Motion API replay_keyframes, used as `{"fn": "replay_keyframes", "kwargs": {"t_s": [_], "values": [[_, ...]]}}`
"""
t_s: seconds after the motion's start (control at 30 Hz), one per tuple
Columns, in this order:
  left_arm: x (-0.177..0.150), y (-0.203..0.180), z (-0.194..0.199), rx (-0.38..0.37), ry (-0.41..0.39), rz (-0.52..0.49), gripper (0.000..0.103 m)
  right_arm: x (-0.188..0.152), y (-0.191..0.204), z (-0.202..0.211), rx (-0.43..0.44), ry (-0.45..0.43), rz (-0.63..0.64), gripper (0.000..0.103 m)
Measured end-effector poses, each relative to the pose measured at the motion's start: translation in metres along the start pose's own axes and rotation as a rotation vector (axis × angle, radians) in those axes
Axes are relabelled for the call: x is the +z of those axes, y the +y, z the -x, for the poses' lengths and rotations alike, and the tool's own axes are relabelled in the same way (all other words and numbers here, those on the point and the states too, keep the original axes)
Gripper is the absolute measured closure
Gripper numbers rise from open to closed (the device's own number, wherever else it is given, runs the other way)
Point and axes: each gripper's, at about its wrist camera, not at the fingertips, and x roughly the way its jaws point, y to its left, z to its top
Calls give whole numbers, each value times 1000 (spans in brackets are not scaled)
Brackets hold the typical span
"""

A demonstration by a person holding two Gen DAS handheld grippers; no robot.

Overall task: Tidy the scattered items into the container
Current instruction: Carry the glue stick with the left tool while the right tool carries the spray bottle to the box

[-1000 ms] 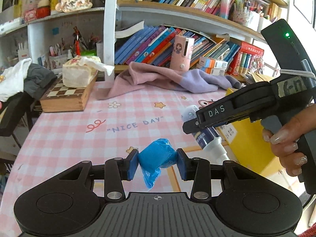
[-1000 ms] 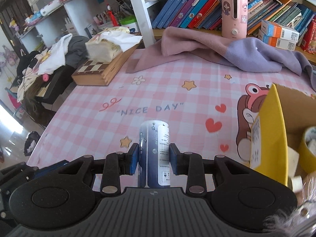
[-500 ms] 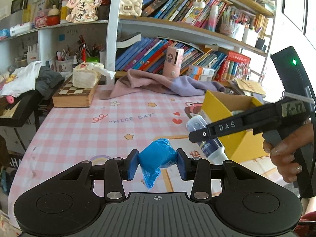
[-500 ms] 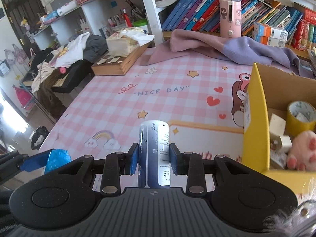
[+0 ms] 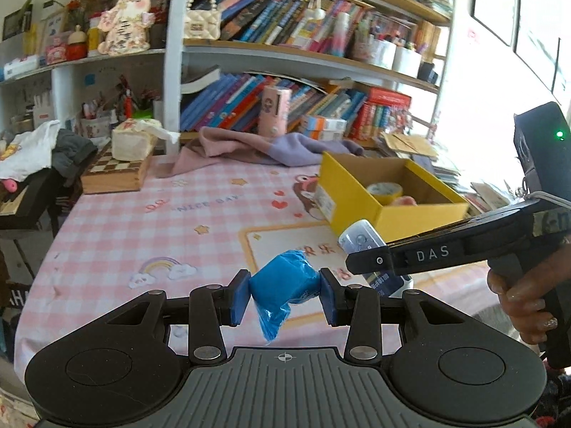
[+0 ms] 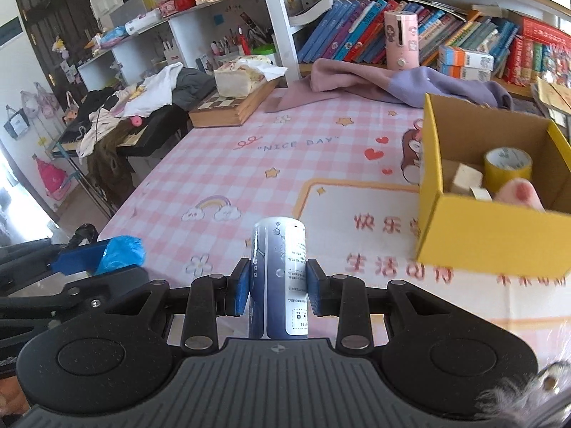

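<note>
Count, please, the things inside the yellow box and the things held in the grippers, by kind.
Inside the yellow box:
Yellow tape roll: 1
Pink plush paw: 1
Pale blocks: 2 visible

Held:
Blue plastic bag roll: 1
Blue and white tube: 1

Total: 6

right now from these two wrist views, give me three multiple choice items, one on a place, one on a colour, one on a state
1. Where is the roll of yellow tape?
A. inside the yellow box
B. on the chessboard
C. on the bookshelf

2. What colour is the bundle in the left gripper?
A. red
B. blue
C. green

3. What is the right gripper doing?
A. hanging open and empty
B. lying on the table
C. shut on a bottle

Answers: 1 A, the tape sits among other items within the box walls. 2 B, the crumpled bundle is bright blue. 3 C, both pads press the bottle's sides.
</note>
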Motion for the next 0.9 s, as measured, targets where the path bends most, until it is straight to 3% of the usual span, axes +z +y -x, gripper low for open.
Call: {"fn": "replay_keyframes", "kwargs": {"t_s": [0.37,0.9], "values": [[-14,-31,2,-91,29,-24,64,-55,-17,38,-113,11,-65,73],[-15,-85,-32,-256,99,-104,64,-97,-68,85,-269,0,-217,73]]}}
